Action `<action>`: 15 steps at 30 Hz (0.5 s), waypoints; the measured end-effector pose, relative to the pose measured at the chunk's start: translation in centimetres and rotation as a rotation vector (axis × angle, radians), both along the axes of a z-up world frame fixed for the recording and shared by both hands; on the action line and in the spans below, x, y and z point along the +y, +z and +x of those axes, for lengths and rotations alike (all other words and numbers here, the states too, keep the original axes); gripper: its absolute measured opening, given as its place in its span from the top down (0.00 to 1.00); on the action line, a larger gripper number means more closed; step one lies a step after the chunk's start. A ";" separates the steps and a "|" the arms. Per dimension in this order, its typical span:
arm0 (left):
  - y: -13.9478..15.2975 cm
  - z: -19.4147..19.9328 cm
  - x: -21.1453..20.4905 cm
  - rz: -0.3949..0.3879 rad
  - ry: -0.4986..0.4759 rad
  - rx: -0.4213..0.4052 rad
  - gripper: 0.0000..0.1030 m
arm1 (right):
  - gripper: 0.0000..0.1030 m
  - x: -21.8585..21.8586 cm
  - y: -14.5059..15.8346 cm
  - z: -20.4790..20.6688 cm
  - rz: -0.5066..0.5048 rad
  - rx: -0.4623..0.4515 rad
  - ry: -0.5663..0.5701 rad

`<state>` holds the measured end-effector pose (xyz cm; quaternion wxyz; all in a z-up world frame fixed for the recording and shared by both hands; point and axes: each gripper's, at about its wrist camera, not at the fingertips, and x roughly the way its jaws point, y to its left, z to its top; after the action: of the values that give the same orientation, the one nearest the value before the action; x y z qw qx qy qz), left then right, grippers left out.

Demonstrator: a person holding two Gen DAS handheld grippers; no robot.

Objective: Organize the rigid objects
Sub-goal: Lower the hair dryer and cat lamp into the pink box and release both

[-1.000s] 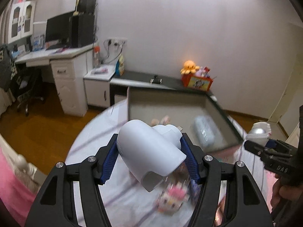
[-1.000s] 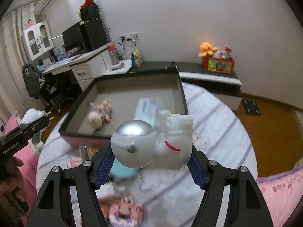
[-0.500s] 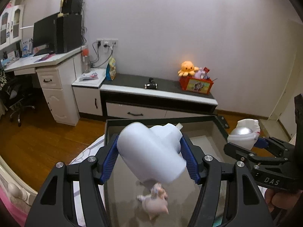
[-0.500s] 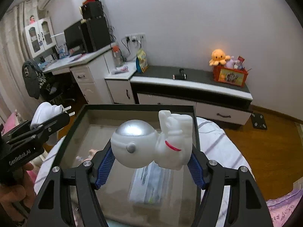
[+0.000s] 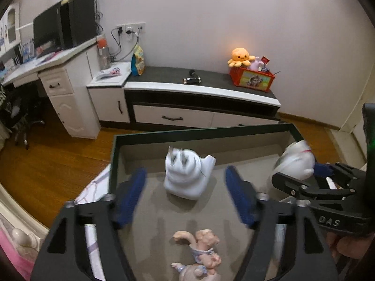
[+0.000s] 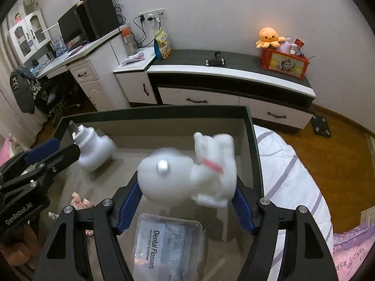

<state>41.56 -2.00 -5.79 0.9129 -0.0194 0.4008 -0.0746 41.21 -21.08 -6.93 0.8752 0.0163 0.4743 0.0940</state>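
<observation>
A white plug-in device (image 5: 186, 174) lies in the dark-rimmed grey tray (image 5: 187, 133), ahead of my left gripper (image 5: 187, 195), which is open and empty. It also shows in the right wrist view (image 6: 95, 148) at the tray's left. My right gripper (image 6: 187, 201) holds a blurred white astronaut figure (image 6: 187, 175) between its blue pads over the tray (image 6: 154, 111); the figure also shows in the left wrist view (image 5: 295, 162) at the right.
In the tray lie a small pink figurine (image 5: 201, 253) and a clear Dental Flossers box (image 6: 166, 245). A striped bedspread (image 6: 288, 180) lies under the tray. A low cabinet (image 5: 201, 93) and a desk (image 5: 54, 70) stand against the wall.
My left gripper has opened and let go of the white plug-in device, which now lies in the tray. The right gripper has moved lower over the tray with the astronaut.
</observation>
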 end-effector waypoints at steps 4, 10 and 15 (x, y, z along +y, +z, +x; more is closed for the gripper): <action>1.0 -1.4 0.9 0.002 0.035 -0.040 0.02 | 0.16 0.2 0.9 -1.0 -0.017 -0.017 -0.006; 3.0 -5.3 2.6 -0.023 0.067 -0.104 0.00 | 0.00 -0.5 3.7 -4.0 0.035 -0.104 -0.056; 4.6 -9.4 3.0 -0.038 0.061 -0.147 0.00 | 0.00 -0.3 5.7 -7.4 0.066 -0.161 -0.049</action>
<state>32.19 1.03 -1.21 0.9413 -0.0434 0.3303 -0.0556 33.82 -21.42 -1.20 0.9115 0.0491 0.3986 0.0890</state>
